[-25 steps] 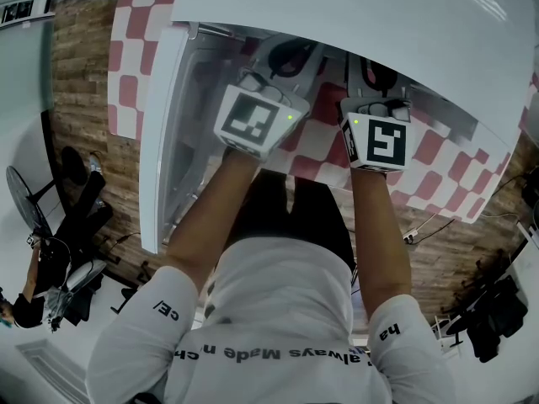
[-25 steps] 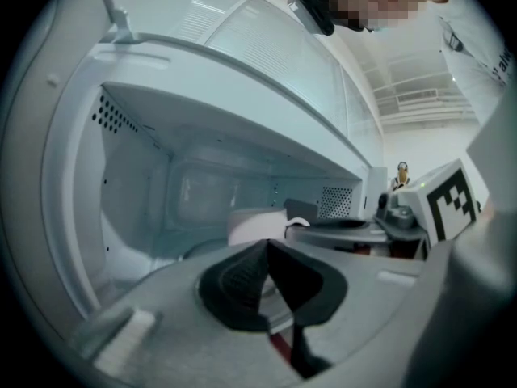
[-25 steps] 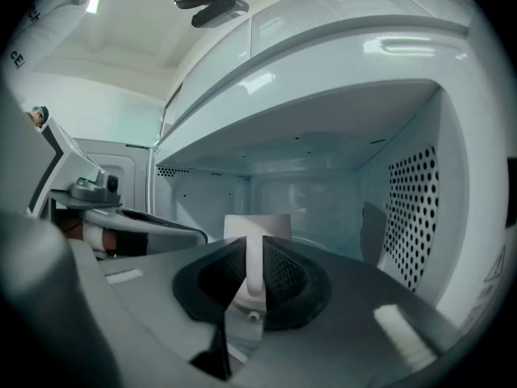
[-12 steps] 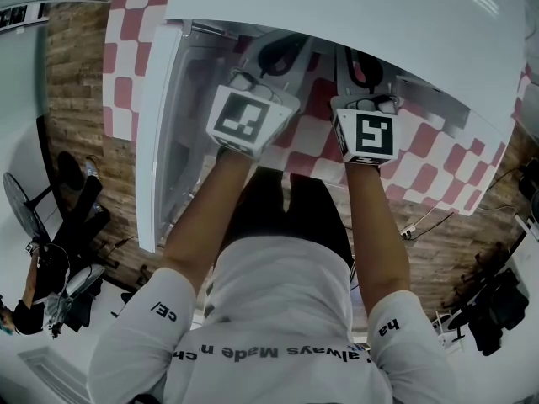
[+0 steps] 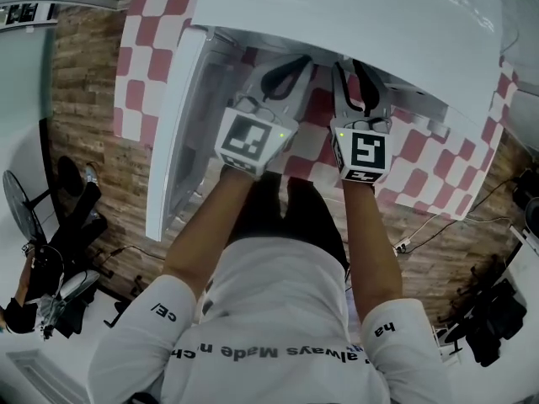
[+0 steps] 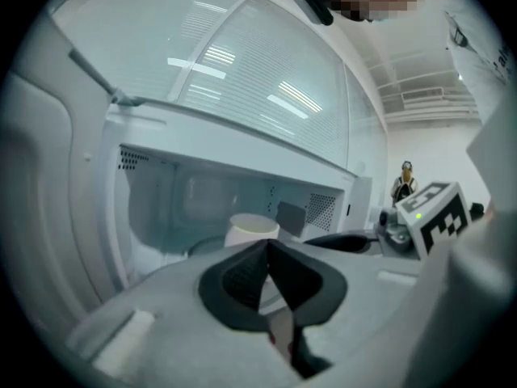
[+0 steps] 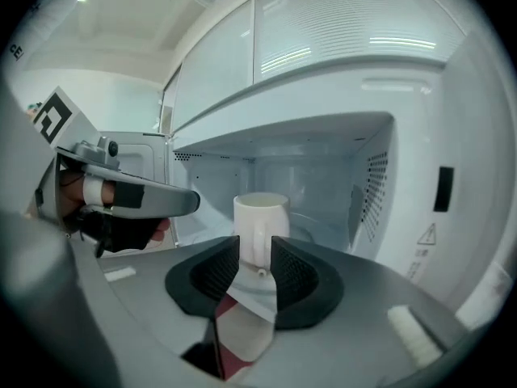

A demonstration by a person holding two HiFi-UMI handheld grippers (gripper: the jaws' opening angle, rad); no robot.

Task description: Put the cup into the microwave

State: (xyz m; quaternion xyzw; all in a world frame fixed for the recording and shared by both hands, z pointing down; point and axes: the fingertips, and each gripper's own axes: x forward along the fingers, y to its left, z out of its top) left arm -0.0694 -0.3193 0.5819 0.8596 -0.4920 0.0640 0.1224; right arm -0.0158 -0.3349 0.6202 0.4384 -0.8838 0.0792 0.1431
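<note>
As the cup [image 7: 260, 215] already sits inside the microwave [image 7: 408, 217], placing looks done; right gripper [image 7: 255, 275] jaws apart at its handle, left gripper [image 6: 266, 275] jaws clenched, empty. Next: back out, shut door [image 5: 173, 133].

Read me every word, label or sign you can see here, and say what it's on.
"always Made": upside down across the back of the shirt; the rest is lost in folds.
"CE/": left sleeve.
"ha": right sleeve, cut off.
Warning triangle, a sign with no words: the microwave front panel. The print under it is too small to read.
</note>
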